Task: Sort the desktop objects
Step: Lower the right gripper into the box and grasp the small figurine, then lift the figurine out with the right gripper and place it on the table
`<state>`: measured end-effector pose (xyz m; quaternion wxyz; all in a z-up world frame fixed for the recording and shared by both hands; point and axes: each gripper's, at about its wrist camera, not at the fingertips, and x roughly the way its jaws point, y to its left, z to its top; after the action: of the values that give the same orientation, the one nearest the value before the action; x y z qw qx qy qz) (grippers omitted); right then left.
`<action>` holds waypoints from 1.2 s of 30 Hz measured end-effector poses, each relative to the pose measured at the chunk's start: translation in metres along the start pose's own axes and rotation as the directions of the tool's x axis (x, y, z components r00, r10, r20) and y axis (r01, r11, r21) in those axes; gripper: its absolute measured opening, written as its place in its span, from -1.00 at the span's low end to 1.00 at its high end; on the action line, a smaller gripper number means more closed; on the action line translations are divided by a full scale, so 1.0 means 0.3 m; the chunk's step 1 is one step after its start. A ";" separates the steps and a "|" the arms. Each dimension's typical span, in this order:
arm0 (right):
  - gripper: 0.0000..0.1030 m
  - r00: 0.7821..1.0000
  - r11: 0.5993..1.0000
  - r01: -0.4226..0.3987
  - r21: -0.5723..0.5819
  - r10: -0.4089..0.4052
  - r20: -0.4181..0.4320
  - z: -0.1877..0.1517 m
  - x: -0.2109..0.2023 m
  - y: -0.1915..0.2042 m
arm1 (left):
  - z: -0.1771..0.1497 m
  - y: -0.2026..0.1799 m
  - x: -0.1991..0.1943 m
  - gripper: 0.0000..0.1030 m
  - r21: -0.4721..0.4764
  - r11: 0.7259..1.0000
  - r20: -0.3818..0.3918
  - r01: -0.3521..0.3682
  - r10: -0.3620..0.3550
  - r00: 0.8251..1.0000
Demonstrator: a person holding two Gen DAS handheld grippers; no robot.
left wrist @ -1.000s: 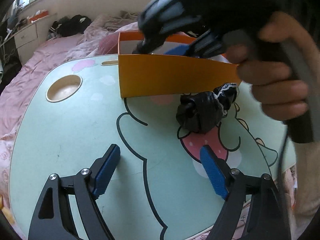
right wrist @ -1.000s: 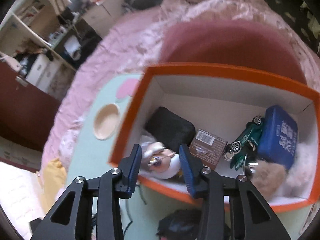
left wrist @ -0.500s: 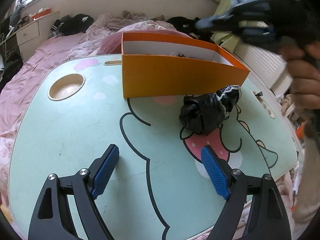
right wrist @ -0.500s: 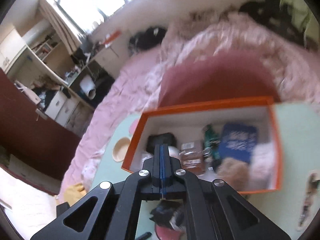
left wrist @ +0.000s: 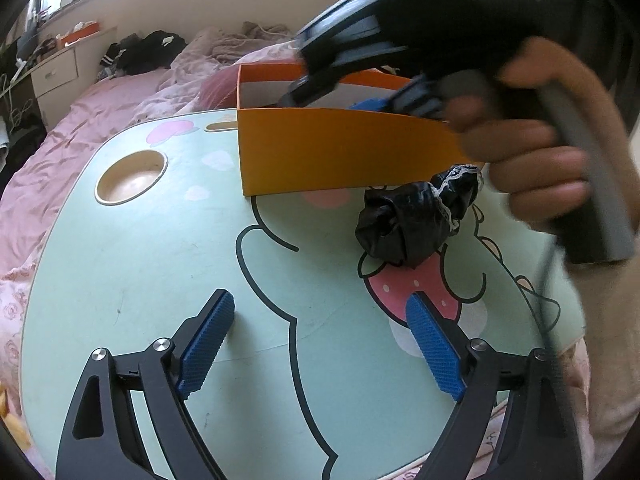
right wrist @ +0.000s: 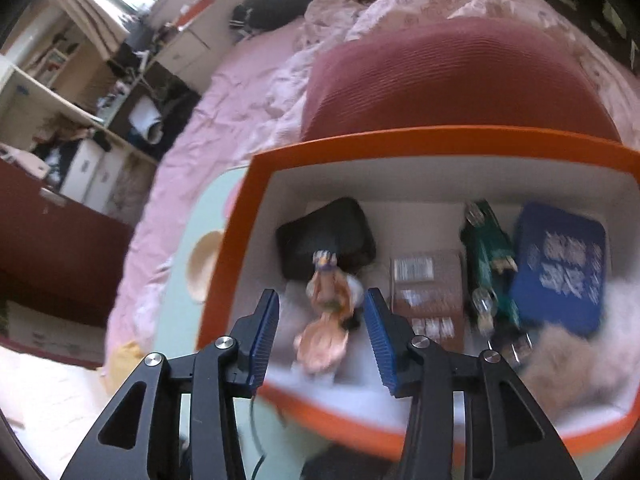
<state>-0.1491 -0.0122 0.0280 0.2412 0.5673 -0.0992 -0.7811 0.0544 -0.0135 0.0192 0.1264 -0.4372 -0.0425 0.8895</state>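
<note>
The only thing left out on the counter (left wrist: 132,264) was the black bundle (left wrist: 412,220), a crumpled dark wad with a bit of white lace trim. It sat just in front of the box (left wrist: 340,152), a little past the left gripper (left wrist: 320,344) and off toward its right finger. Its long side ran roughly across the view, not along the fingers.

The left gripper was nearer to it by my read. Its jaws had just been opening a touch more and stood wide apart, nothing between them, hovering over bare counter.

The right gripper (right wrist: 320,340) was busy over the box. Its jaws had just been opening, now partly apart, and the little doll (right wrist: 328,308) lay inside the box in the gap between the pads. It didn't look pinched, though the blur made contact hard to call. A black pouch (right wrist: 328,232), brown packet (right wrist: 428,292), green toy car (right wrist: 488,252) and blue tin (right wrist: 560,264) were already in there.

So I'd guess the bundle was next, and the left one would need to go forward and right.
</note>
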 end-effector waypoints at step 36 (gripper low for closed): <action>-0.54 0.932 0.997 -0.076 0.024 0.063 0.357 -0.551 -0.373 -0.243 | 0.034 0.005 0.063 1.00 0.022 0.987 -0.064 -0.157 0.158 0.985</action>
<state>0.0130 0.1253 0.0349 0.2361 0.4170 -0.1758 -0.8599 0.0350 -0.0097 0.0108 0.0608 -0.4672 0.0040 0.8821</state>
